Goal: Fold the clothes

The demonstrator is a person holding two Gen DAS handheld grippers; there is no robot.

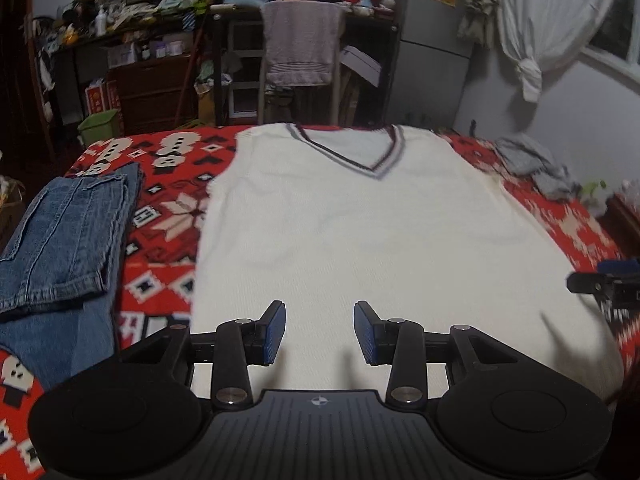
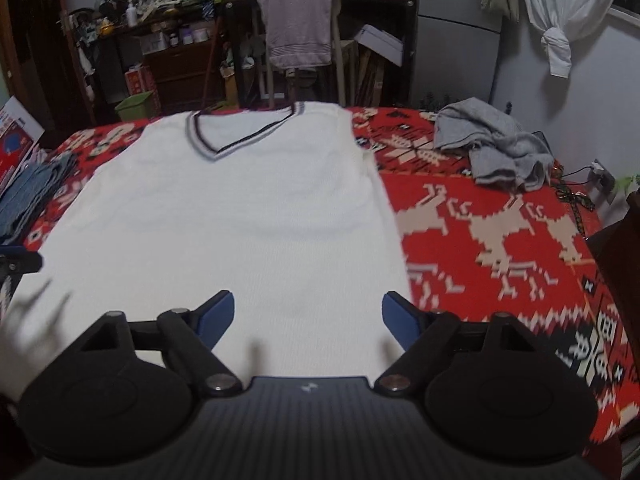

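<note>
A white sleeveless V-neck vest point(image 1: 360, 232) point(image 2: 224, 216) with dark neck trim lies flat and spread out on a red patterned blanket point(image 1: 160, 208) point(image 2: 500, 248), collar at the far side. My left gripper point(image 1: 320, 330) hovers open over the vest's near hem, left of centre, with nothing between its blue pads. My right gripper point(image 2: 308, 320) is open wider above the hem's right part, its right finger point(image 2: 400, 316) near the vest's right edge. Part of the right gripper point(image 1: 604, 286) shows at the right edge of the left wrist view.
Folded blue jeans point(image 1: 64, 240) point(image 2: 28, 196) lie left of the vest. A crumpled grey garment point(image 2: 496, 148) point(image 1: 532, 164) sits at the far right of the blanket. Beyond the bed stand a chair draped with a towel point(image 2: 298, 28), cluttered shelves point(image 1: 132, 20) and a green bin point(image 1: 98, 126).
</note>
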